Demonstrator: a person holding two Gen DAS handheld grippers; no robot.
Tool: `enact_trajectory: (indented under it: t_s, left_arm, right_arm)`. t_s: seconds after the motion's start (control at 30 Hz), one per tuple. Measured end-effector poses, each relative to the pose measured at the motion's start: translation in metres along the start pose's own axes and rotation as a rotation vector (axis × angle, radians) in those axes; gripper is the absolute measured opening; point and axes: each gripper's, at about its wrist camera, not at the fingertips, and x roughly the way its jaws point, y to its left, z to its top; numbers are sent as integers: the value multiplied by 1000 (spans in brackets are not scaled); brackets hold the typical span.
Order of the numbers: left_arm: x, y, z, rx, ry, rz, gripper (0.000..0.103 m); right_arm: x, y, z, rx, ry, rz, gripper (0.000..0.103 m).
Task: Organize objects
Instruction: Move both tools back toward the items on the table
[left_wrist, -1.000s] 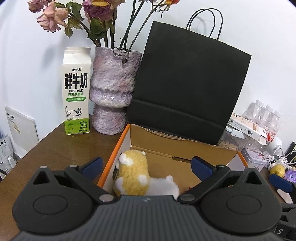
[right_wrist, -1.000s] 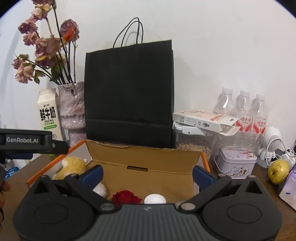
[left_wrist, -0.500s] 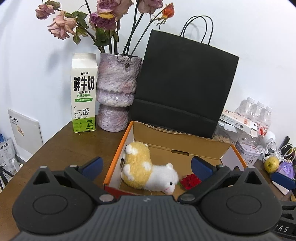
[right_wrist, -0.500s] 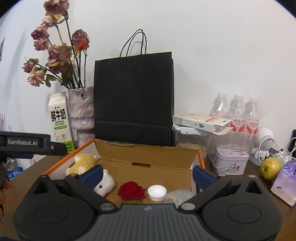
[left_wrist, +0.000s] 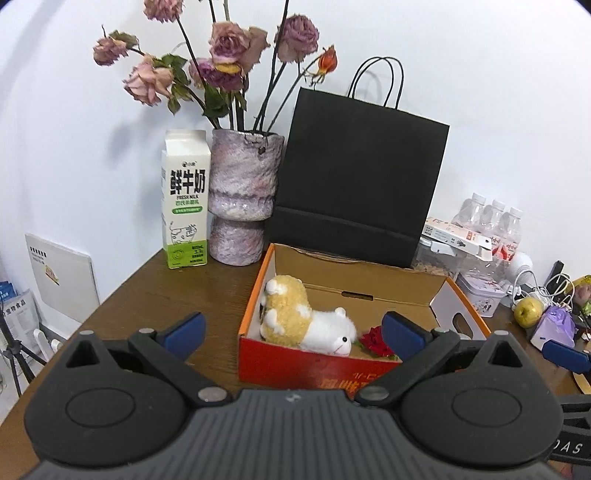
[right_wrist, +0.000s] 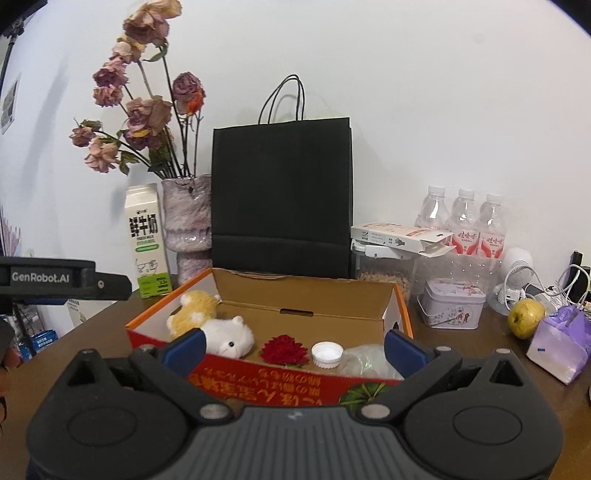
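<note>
Both the left hand-held gripper (left_wrist: 293, 330) and the right hand-held gripper (right_wrist: 293, 349) were spread wide and held nothing, just short of the cardboard box (right_wrist: 266, 378) on the bench (left_wrist: 177, 295). Inside lay a plush toy (left_wrist: 306, 321), a red flower (right_wrist: 283, 349), a white cap (right_wrist: 326, 354) and a clear wrapper (right_wrist: 364, 360). Behind stood a black bag (right_wrist: 280, 199), vase (left_wrist: 242, 199) and milk carton (left_wrist: 184, 199).
</note>
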Motion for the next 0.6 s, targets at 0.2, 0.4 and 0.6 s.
enact_trajectory:
  t_s: [0.2, 0.4, 0.6]
  left_arm:
    - [-22, 9, -8, 18, -10, 1, 103]
    - [-44, 16, -19, 35, -21, -9, 103]
    - [-63, 24, -32, 27, -25, -20, 103]
  right_arm:
    - [-20, 8, -4, -1, -5, 11, 103]
    - [-37, 15, -14, 2, -5, 20, 103]
    - [-54, 22, -24, -4, 0, 24, 103]
